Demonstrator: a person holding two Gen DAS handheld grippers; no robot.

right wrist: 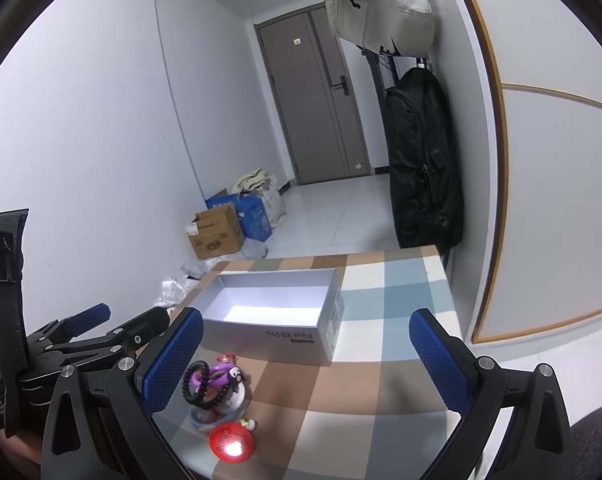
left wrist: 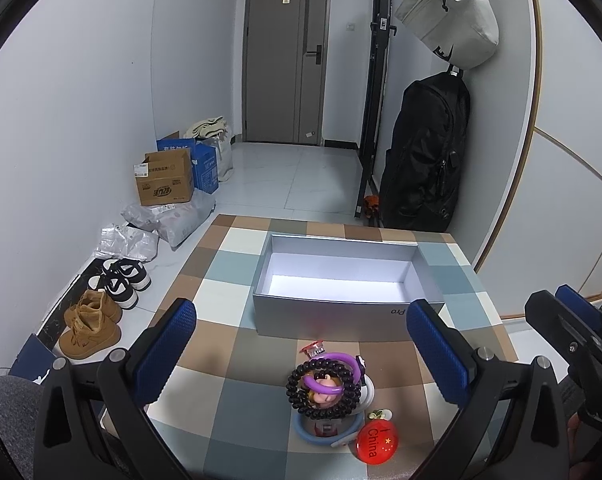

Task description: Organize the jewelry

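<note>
While nothing is lifted yet, both claws hang above the near edge, so the lines below read as a starting layout:
Box: the grey box (left wrist: 347, 286) sits open and bare inside, mid-surface (left wrist: 217, 360), likely the place meant for the jewelry
Jewelry pile: heaped just in front of the box, not touching it; black bead bracelet (left wrist: 323, 390) and purple ring (left wrist: 333, 372) looped over a small figure, red badge (left wrist: 377, 442) beside them
Left claw (left wrist: 305, 356): spread wide, empty, framing the pile, which suits a first pick
Right claw (right wrist: 307, 360): spread, empty, off to the pile's right
Risk: looped pieces may lift together
</note>
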